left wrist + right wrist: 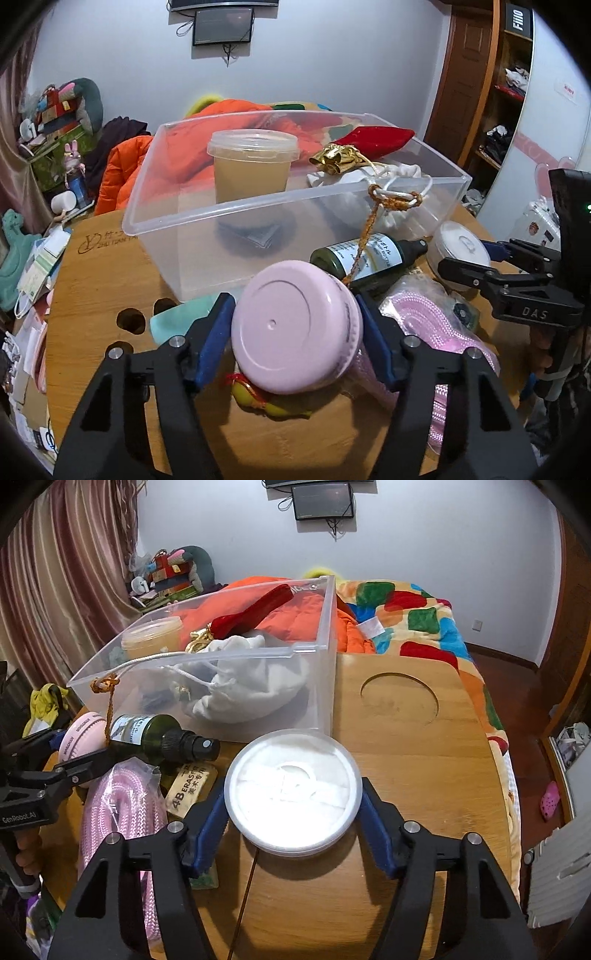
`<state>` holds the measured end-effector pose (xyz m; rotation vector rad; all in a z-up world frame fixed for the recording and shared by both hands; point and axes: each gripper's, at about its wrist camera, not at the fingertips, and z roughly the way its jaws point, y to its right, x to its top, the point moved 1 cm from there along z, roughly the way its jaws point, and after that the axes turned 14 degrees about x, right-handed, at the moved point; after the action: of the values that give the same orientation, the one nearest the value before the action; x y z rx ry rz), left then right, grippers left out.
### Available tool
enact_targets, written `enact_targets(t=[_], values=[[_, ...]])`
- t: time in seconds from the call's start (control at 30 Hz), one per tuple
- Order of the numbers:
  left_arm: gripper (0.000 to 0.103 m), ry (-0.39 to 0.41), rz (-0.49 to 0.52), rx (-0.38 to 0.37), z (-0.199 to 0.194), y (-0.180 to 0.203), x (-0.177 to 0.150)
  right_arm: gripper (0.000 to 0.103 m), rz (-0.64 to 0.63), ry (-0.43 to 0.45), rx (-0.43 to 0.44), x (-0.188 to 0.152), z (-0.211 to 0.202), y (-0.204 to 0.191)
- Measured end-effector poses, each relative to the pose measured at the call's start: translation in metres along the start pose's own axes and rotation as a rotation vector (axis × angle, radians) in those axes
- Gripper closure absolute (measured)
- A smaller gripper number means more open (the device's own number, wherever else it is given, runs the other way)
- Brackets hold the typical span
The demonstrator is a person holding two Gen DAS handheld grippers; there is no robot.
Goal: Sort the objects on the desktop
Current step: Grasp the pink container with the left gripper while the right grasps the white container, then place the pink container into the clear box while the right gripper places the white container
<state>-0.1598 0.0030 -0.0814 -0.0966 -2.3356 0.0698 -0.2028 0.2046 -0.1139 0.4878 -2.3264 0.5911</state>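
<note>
As both my tools close in: left tool [297, 325] pads clamping pink jar [295, 328], right tool [293, 805] clamping white round tub [293, 789]. Next, lift both into clear bin [236, 206].

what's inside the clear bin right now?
In the clear bin: a lidded cup of beige liquid, a white drawstring pouch, a gold ornament and a red fabric piece. A dark flat item lies under the cup, blurred through the wall.

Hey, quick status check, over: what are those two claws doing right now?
Left gripper shut on pink jar. Right gripper shut on round white container. Clear bin ahead, partly filled; green spray bottle lies between.
</note>
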Motion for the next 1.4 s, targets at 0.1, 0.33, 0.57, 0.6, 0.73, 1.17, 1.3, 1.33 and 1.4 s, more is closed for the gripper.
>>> enact_targets(t=[0.1,0.33,0.57,0.6,0.73,1.17,1.3,1.33,1.4], values=[[0.039,0.01,0.003,0.022,-0.002,0.0,-0.001,0.041,0.002,0.011,0.009,-0.002,-0.003,-0.003],[0.039,0.055,-0.026,0.04,-0.018,-0.007,0.003,0.041,0.021,0.036,0.031,-0.005,-0.017,-0.002],[0.039,0.078,-0.069,0.048,-0.034,-0.017,0.003,0.041,0.006,0.079,0.047,-0.001,-0.035,-0.011],[0.039,0.08,-0.077,0.048,-0.036,-0.019,0.003,0.041,0.001,0.086,0.049,0.0,-0.038,-0.013],[0.039,0.097,-0.106,0.051,-0.046,-0.026,0.003,0.041,-0.013,0.107,0.062,0.004,-0.047,-0.019],[0.039,0.153,-0.168,0.04,-0.066,-0.044,0.019,0.041,-0.056,0.165,0.094,0.024,-0.071,-0.033],[0.039,0.17,-0.179,0.037,-0.068,-0.05,0.029,0.041,-0.079,0.182,0.089,0.034,-0.075,-0.035],[0.039,0.176,-0.181,0.037,-0.069,-0.052,0.032,0.041,-0.085,0.187,0.088,0.037,-0.076,-0.036],[0.039,0.184,-0.182,0.038,-0.069,-0.054,0.038,0.041,-0.091,0.193,0.091,0.043,-0.077,-0.037]])
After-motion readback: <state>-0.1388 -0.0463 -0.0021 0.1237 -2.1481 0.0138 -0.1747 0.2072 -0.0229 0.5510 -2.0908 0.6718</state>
